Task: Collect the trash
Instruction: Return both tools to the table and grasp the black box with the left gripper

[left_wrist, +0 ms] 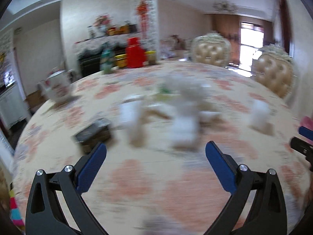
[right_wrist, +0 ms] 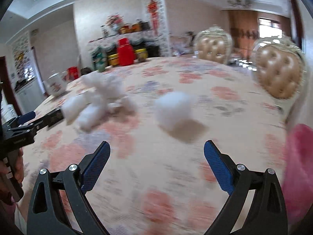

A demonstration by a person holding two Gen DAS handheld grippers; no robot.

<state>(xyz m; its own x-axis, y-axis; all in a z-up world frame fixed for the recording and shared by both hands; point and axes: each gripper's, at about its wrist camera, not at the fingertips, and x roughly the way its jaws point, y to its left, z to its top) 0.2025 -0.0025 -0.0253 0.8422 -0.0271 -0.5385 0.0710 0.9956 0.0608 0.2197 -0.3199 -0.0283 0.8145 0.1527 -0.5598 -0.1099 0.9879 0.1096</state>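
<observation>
Round table (right_wrist: 195, 176) under a floral cloth, pink and grey blooms, motion-blurred. Far edge: a red canister (right_wrist: 125, 51), a yellow tin (right_wrist: 113, 59) just left of it, a green bottle (right_wrist: 100, 61) further left. Left rim: a white teapot (right_wrist: 56, 84) with a printed pattern. A dark flat box (left_wrist: 93, 135) lies near-left on the cloth. Two tufted beige chairs at the far right, one (right_wrist: 213, 49) behind, one (right_wrist: 279, 72) nearer. Beyond, a lace-draped sideboard (left_wrist: 101, 41) bearing flowers and jars; a red hanging ornament (left_wrist: 142, 11) on the wall.
</observation>
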